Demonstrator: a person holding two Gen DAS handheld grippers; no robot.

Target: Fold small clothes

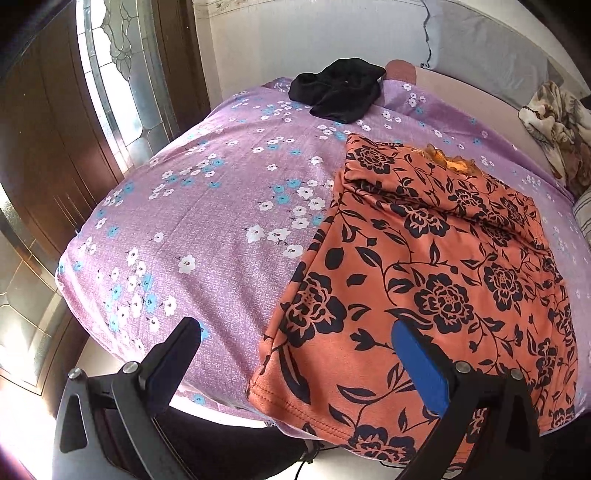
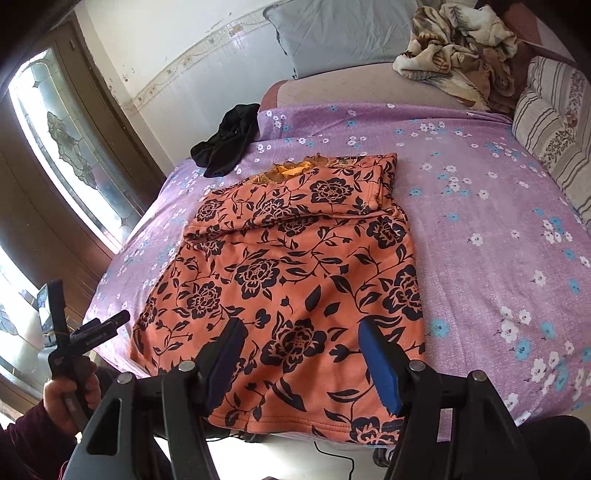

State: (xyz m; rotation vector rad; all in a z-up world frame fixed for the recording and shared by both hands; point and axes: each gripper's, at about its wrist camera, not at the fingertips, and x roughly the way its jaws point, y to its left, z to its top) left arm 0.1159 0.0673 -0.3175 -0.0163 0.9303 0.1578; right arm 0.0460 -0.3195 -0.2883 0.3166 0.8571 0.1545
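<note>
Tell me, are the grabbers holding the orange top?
No. Both the left gripper and right gripper are open above the top, holding nothing.

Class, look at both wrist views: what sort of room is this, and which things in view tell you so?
Most likely a bedroom at home. A bed under a purple floral sheet fills the view, with a grey pillow against the wall and a crumpled blanket beside it. An orange flowered garment lies on the sheet.

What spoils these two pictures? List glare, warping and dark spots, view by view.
Left wrist view: the window is blown out white at the left, the purple bedsheet bulges from fisheye warping, and the corners go black. Right wrist view: the same window glare, a curved wall line, and the orange floral garment stays sharp and evenly lit.
</note>
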